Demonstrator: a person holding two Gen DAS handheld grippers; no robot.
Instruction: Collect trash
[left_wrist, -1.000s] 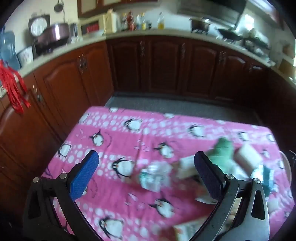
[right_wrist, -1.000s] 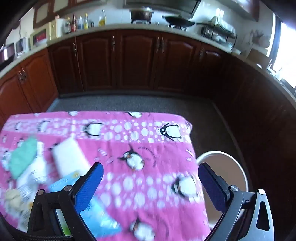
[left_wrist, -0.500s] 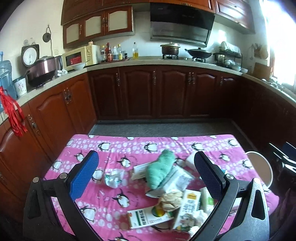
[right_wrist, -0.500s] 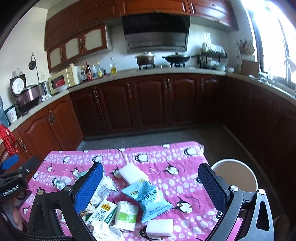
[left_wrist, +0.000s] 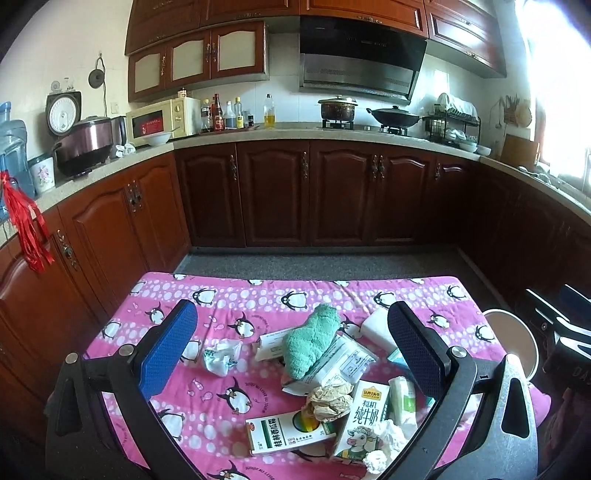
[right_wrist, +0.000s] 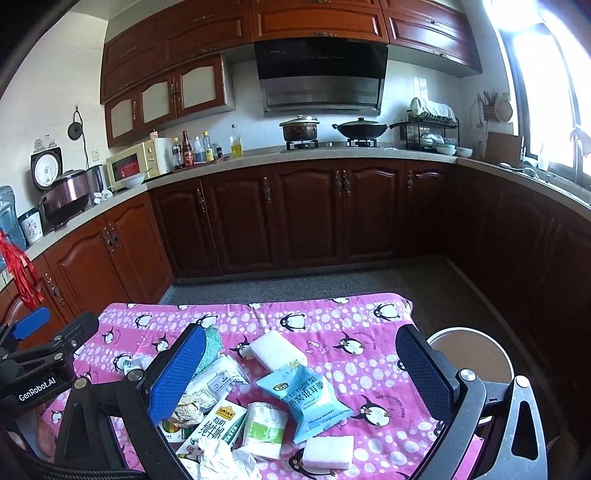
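1. The left gripper (left_wrist: 291, 343) hovers above the surface (left_wrist: 258, 299), which wears a pink penguin cloth; its jaws stand wide apart with nothing between the pads.
2. Just inside the left jaw of that gripper lies a crumpled white wrapper (left_wrist: 221, 356), alone on the cloth.
3. Midway between those jaws a green fuzzy cloth (left_wrist: 312, 339) lies on a white packet (left_wrist: 340, 363), and below it a ball of brown paper (left_wrist: 330, 400) sits against a green-and-white box (left_wrist: 282, 435).
4. Near the right jaw of the left gripper stands a milk carton (left_wrist: 364, 421), with crumpled tissue (left_wrist: 384, 437) at its foot.
5. The right gripper (right_wrist: 301, 373) also hovers with its jaws wide apart, holding nothing.
6. Between its jaws lie a white sponge (right_wrist: 277, 349), a blue snack bag (right_wrist: 304, 400), a green-and-white tissue pack (right_wrist: 264, 430) and a second white sponge (right_wrist: 328, 452).
7. Beyond the right jaw of the right gripper, off the surface edge, stands a round white bin (right_wrist: 471, 356).
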